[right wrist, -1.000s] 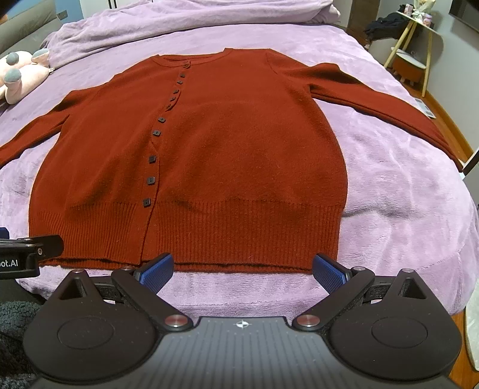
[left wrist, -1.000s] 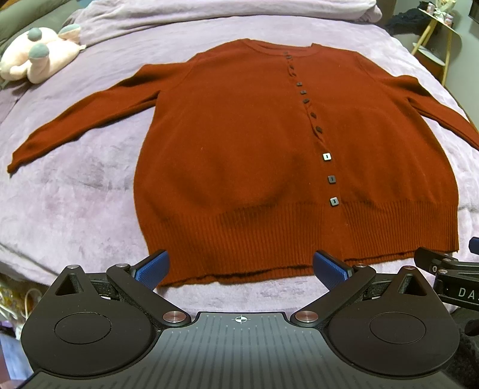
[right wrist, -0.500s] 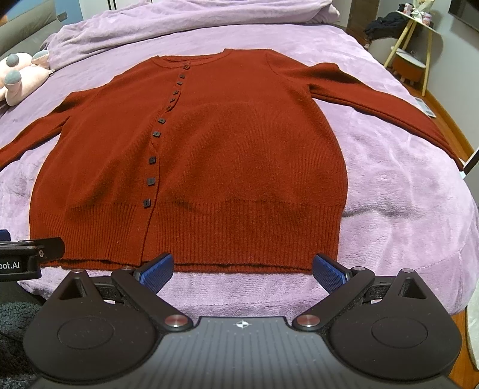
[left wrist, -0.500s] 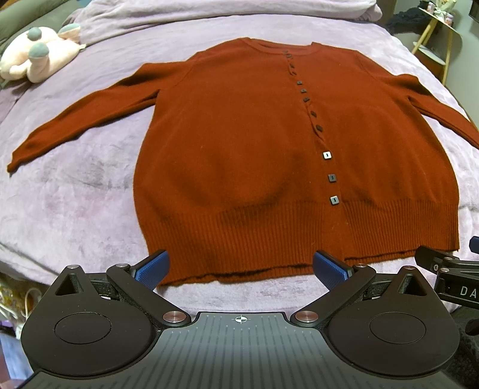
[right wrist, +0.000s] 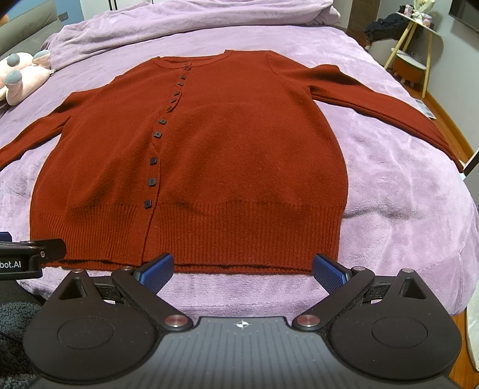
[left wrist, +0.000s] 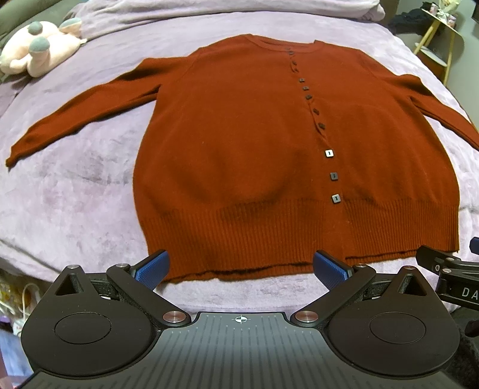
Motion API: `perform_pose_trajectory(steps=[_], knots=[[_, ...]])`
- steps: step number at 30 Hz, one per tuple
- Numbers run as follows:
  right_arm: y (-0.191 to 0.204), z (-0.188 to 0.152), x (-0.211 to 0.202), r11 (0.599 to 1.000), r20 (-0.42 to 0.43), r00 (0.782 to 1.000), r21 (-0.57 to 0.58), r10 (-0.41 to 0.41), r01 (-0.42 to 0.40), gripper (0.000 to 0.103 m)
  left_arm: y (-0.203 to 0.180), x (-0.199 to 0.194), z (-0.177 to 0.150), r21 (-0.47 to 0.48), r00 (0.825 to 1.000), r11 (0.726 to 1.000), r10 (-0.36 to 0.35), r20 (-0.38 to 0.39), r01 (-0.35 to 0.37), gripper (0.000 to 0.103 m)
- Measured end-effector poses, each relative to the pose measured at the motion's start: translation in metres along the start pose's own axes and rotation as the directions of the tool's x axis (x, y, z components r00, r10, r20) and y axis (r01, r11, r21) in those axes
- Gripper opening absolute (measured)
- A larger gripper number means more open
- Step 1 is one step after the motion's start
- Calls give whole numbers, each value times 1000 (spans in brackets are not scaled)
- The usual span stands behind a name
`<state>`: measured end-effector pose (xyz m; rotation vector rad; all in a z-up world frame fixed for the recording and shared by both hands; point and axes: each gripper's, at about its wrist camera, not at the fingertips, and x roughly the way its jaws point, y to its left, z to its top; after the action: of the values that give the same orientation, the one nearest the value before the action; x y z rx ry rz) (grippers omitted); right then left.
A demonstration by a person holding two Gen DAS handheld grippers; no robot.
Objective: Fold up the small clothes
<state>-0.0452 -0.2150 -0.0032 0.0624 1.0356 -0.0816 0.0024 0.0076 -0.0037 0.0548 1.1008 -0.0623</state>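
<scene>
A: Looking around the bed (right wrist: 389, 191), what lies near the cardigan (left wrist: 269, 143)?

B: A pink plush toy (left wrist: 39, 48) at the far left, well apart from the left sleeve (left wrist: 74, 119). A bunched lilac blanket (right wrist: 179, 21) runs along the far edge. Off the bed at far right stands a small yellow-legged side table (right wrist: 413, 45) with a dark garment (right wrist: 380, 25) beside it. Nothing rests on the knit itself.

A: How does the cardigan lie?

B: Flat and face up in the middle of the bed, buttoned. Its long axis runs near to far: ribbed hem (left wrist: 299, 236) nearest, neckline (right wrist: 194, 58) farthest. The sleeves spread left and right, and the right sleeve (right wrist: 389, 104) reaches toward the bed's edge.

A: And the tools?

B: The left gripper (left wrist: 241, 267) and right gripper (right wrist: 242, 267) both hold their blue pads (right wrist: 157, 269) spread wide, gripping nothing, just short of the hem.
</scene>
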Motion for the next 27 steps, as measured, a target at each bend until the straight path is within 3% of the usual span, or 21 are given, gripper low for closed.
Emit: perform_pose_trajectory(steps=[10, 15, 18, 21, 23, 25, 27], knots=[[0, 0, 0, 1000, 1, 1000, -1, 20, -20, 99, 1, 1, 0, 0, 1000, 1000, -6, -6, 6, 103], [-8, 0, -1, 993, 23, 994, 34, 111, -111, 99, 2, 4, 1, -4, 1000, 1000, -19, -18, 19, 103], [-15, -1, 2, 977, 44, 977, 52, 206, -208, 99, 2, 6, 2, -5, 999, 1000, -23, -22, 23, 103], [-25, -1, 9, 947, 41, 951, 87, 307, -309, 99, 1, 8, 3, -6, 999, 999, -42, -22, 41, 103], [-36, 1, 12, 921, 82, 929, 122, 362, -370, 99, 2, 9, 5, -10, 998, 998, -63, -16, 63, 103], [-55, 4, 13, 901, 158, 915, 179, 370, -395, 99, 4, 9, 7, -18, 996, 995, -94, 2, 94, 103], [-82, 13, 13, 888, 242, 913, 250, 329, -386, 99, 9, 11, 12, -33, 987, 987, -158, 26, 159, 103]])
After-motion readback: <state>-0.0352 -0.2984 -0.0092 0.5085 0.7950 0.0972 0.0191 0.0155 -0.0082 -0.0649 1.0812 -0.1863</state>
